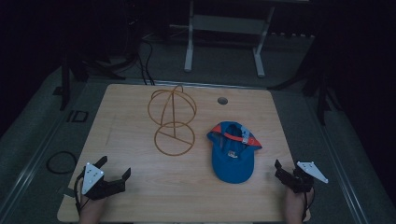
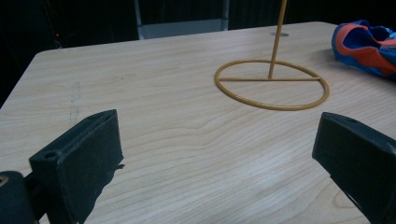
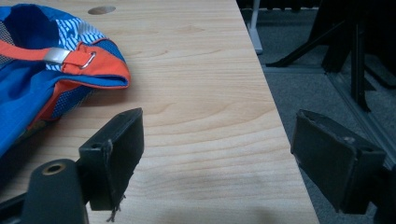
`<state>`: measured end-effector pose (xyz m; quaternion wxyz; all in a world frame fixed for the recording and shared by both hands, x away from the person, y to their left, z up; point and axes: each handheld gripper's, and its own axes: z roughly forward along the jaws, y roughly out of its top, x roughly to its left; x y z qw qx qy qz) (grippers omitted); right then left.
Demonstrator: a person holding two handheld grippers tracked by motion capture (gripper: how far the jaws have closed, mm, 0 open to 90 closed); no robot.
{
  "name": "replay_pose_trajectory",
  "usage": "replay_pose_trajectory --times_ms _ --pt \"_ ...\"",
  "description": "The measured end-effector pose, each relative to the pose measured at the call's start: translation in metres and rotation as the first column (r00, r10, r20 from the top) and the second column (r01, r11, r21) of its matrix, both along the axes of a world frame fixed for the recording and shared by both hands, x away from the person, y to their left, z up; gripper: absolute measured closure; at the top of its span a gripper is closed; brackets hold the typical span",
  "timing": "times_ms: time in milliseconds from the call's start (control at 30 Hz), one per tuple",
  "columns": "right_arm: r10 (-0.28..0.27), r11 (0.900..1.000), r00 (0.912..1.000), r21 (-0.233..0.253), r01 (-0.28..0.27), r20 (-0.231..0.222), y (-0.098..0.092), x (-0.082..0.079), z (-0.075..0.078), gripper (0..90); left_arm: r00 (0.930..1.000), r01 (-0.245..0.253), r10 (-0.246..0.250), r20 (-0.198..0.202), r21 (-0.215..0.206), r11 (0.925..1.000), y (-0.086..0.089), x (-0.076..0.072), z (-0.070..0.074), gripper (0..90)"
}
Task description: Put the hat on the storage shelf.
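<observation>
Down on the wooden table (image 1: 140, 186), a blue cap (image 1: 232, 151) lay upside down with its inside facing up. It had orange trim and an orange strap (image 3: 28, 50) across the back with a small silver buckle (image 3: 57, 55). The brim of the cap pointed toward the person's side of the table.

Just beside the cap, on the person's left of it, stood a yellow wire stand (image 1: 173, 119). The stand had a flat round ring (image 2: 272, 84) at the bottom, a thin post going up from it, and a round ball shape made of wire on top. The stand and the cap were not touching. A small round hole (image 1: 222, 100) sat in the table, past the cap on the far side.

The right gripper (image 1: 286, 172) was near the cap, at the brim end and toward the table's right edge. Its jaws stood wide apart and held nothing. In the right gripper view, the cap lay to the left of the jaws, and the table's edge ran between them.

The left gripper (image 1: 114, 170) was well apart from the cap, beyond the stand, near the front left corner of the table. Its jaws were wide apart too, with only bare wood between them. In the left gripper view, the ring of the stand lay ahead of the jaws, and a bit of the cap showed past it at the far right.
</observation>
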<state>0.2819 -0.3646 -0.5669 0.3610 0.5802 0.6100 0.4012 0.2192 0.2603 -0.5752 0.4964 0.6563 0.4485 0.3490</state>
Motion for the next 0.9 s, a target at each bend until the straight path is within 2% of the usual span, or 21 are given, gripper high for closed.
replay_pose_trajectory --times_ms 233,500,600,667,767,833,867,900 --pt "0.035 0.999 0.9989 -0.023 -0.036 -0.033 0.004 0.001 0.000 17.1 1.0000 -0.009 0.009 -0.002 -0.021 0.9997 0.002 0.000 0.000 1.9" --pt "0.082 0.996 0.9953 -0.025 -0.084 -0.051 0.007 0.002 0.000 16.1 0.9999 -0.011 0.011 -0.001 -0.012 0.9999 0.001 -0.001 0.001 1.9" --pt "0.121 0.992 0.9904 -0.028 -0.123 -0.066 0.010 0.004 0.003 15.6 0.9999 -0.011 0.011 0.001 -0.009 0.9999 0.002 -0.001 0.001 1.9" --pt "0.138 0.990 0.9885 -0.033 -0.140 -0.061 0.014 0.005 0.007 15.4 1.0000 -0.010 0.010 0.001 -0.005 0.9999 0.001 -0.001 0.001 1.9" --pt "0.172 0.985 0.9810 0.012 -0.172 -0.089 0.020 0.010 0.011 15.2 1.0000 -0.005 0.005 0.001 -0.010 0.9999 0.001 -0.002 0.002 1.9" --pt "0.190 0.981 0.9754 -0.006 -0.192 -0.111 0.025 0.014 0.015 15.2 1.0000 0.000 0.000 0.000 -0.015 0.9999 0.001 -0.002 0.002 1.9" --pt "0.190 0.981 0.9754 -0.006 -0.192 -0.111 0.025 0.014 0.015 15.2 1.0000 0.000 0.000 0.000 -0.015 0.9999 0.001 -0.002 0.002 1.9" --pt "0.202 0.979 0.9741 -0.014 -0.204 -0.102 0.029 0.019 0.022 15.2 1.0000 0.005 -0.004 0.006 -0.028 0.9996 0.000 -0.002 0.002 1.9"
